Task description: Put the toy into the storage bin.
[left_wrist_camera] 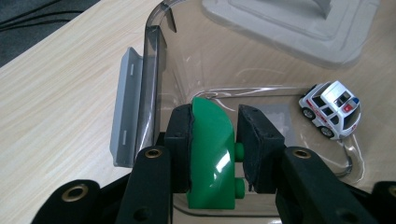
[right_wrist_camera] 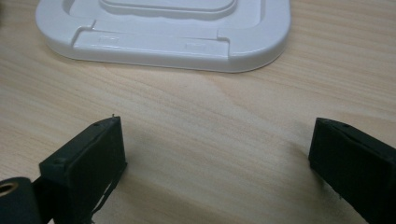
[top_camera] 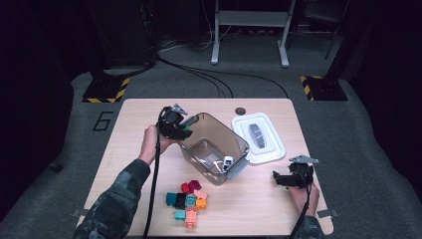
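A green brick is clamped between the pads of the left tool, which is held over the clear plastic bin at its 9 o'clock rim, near the middle of the bench. A white toy car is seen on the bin's floor, at 2 o'clock from the brick. A white lid lies flat at 3 o'clock, just beside the bin. A cluster of coloured bricks is gathered at 6 o'clock from the bin. The right tool is rested on the bench at 4 o'clock, its jaws spread wide with nothing between them.
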`<state>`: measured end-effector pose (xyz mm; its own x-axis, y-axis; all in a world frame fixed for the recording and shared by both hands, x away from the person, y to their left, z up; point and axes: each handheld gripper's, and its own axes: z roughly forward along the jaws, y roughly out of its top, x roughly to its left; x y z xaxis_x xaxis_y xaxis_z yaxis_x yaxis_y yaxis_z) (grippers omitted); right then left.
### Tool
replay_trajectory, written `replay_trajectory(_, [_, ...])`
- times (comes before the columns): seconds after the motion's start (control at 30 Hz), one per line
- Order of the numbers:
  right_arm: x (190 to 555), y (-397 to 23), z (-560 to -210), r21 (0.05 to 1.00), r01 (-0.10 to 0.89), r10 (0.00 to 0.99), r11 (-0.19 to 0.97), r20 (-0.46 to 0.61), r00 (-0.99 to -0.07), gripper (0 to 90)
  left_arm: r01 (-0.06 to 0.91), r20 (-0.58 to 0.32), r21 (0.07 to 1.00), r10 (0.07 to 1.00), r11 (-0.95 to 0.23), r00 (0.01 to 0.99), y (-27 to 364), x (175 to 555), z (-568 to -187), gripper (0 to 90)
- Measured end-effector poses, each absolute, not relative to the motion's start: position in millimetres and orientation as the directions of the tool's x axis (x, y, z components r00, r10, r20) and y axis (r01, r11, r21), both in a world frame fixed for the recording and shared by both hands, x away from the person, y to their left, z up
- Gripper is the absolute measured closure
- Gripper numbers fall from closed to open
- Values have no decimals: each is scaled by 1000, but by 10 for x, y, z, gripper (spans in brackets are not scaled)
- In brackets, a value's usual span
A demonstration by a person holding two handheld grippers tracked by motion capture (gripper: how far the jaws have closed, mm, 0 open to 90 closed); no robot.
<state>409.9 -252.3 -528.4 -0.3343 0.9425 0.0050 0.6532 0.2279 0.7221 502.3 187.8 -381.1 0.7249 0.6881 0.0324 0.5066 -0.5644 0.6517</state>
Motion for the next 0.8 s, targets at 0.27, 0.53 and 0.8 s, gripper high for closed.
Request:
replay_trajectory(0.27, [4099, -2523, -5284, 722, 653, 942, 228, 5, -334, 30, 510, 39, 625, 676, -591, 736, 1881, 5016, -3848, 660])
replay_trajectory(0.53, [4098, -2522, -5283, 722, 654, 943, 226, 6, -333, 30, 503, 36, 621, 663, -601, 748, 1897, 4985, -3838, 573])
replay_trajectory(0.8, [4097, -2522, -5283, 722, 654, 943, 225, 7, -332, 31, 495, 34, 658, 678, -568, 734, 1966, 4850, -3731, 354])
